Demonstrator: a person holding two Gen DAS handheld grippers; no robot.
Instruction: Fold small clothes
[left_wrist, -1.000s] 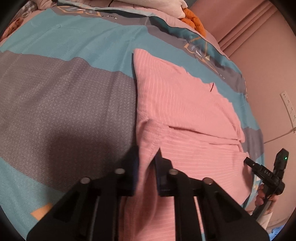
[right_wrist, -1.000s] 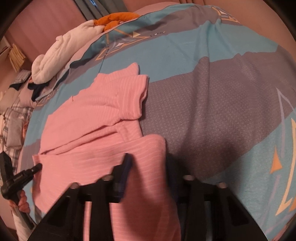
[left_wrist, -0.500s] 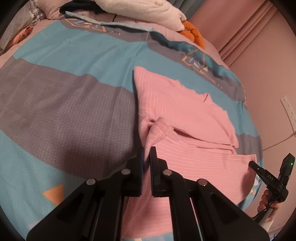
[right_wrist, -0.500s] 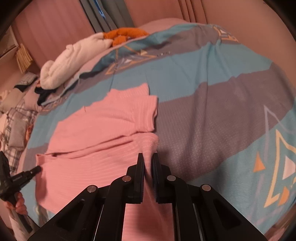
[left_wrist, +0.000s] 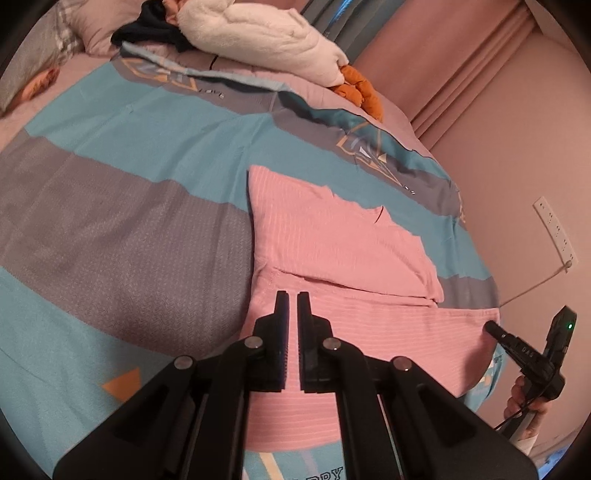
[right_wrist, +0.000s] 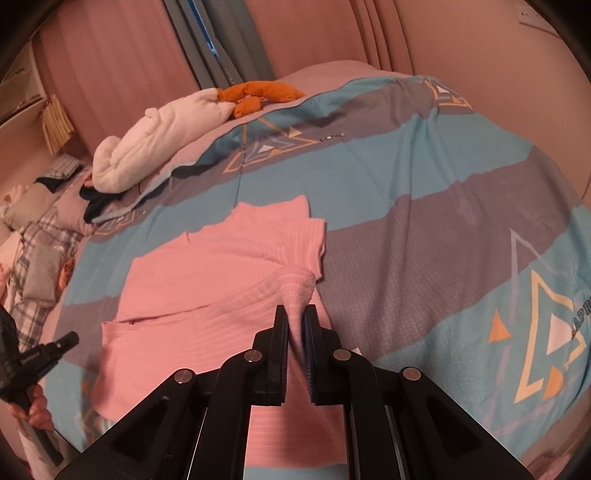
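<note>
Two tongs work here: the right tongs (right_wrist: 295, 310) pinch a corner of the pink ribbed garment (right_wrist: 207, 273), the left tongs (left_wrist: 293, 295) hover nearly closed, empty. Soft, limp knit on the bed (right_wrist: 424, 221); best gripped at hemmed corners.

A bed covered by a duvet (left_wrist: 140, 155) printed in wide teal and grey bands with orange and white triangle motifs. A pink ribbed garment (left_wrist: 332, 236) lies spread on the duvet, partly folded over itself, reaching the near edge of the bed. At the far end of the bed a rolled white fleecy blanket (left_wrist: 266, 37) lies beside an orange plush item (left_wrist: 360, 86), touching it. Dark clothing (right_wrist: 99, 201) and plaid-patterned pillows (right_wrist: 40, 254) lie near the white blanket
</note>
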